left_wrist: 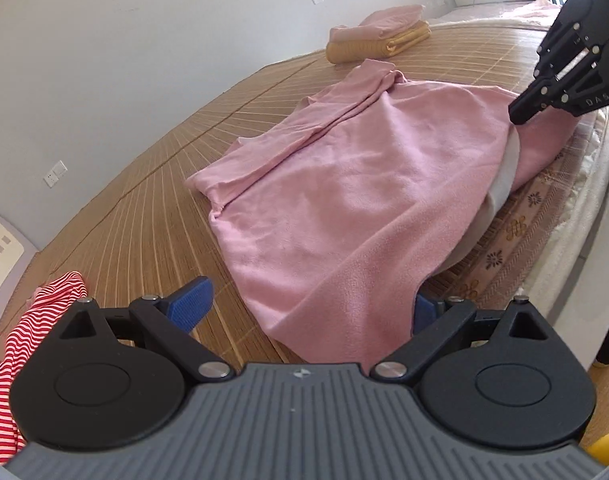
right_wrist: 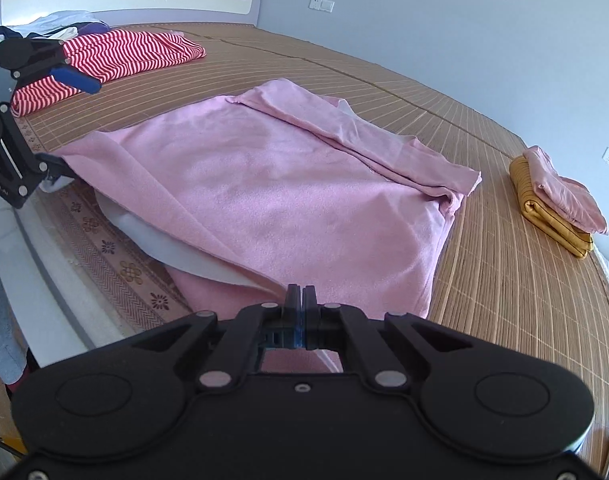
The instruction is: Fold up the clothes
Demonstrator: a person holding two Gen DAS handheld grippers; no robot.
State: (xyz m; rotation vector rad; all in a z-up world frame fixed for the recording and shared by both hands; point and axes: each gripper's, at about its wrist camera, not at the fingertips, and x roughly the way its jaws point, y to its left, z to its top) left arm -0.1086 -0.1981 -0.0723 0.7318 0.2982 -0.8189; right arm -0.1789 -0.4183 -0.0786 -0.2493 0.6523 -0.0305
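A pink fleece garment [left_wrist: 344, 200] [right_wrist: 272, 192] lies spread on the bamboo mat, its white lining showing along the near bed edge. My left gripper [left_wrist: 308, 308] is open, and the garment's near corner lies between its blue pads [left_wrist: 192, 300]. In the right wrist view the left gripper [right_wrist: 70, 124] stands at the garment's far left corner, jaws wide apart. My right gripper [right_wrist: 300, 300] is shut on the garment's hem. From the left wrist view the right gripper [left_wrist: 520, 114] pinches the far edge, which rises slightly.
A folded pink piece on a folded yellow one [left_wrist: 378, 36] [right_wrist: 552, 200] sits on the bamboo mat [left_wrist: 144, 200] near the wall. A red-and-white striped garment [left_wrist: 32, 340] [right_wrist: 116, 56] and a pile of clothes [right_wrist: 60, 26] lie by the headboard. The mattress edge [right_wrist: 64, 280] runs close to both grippers.
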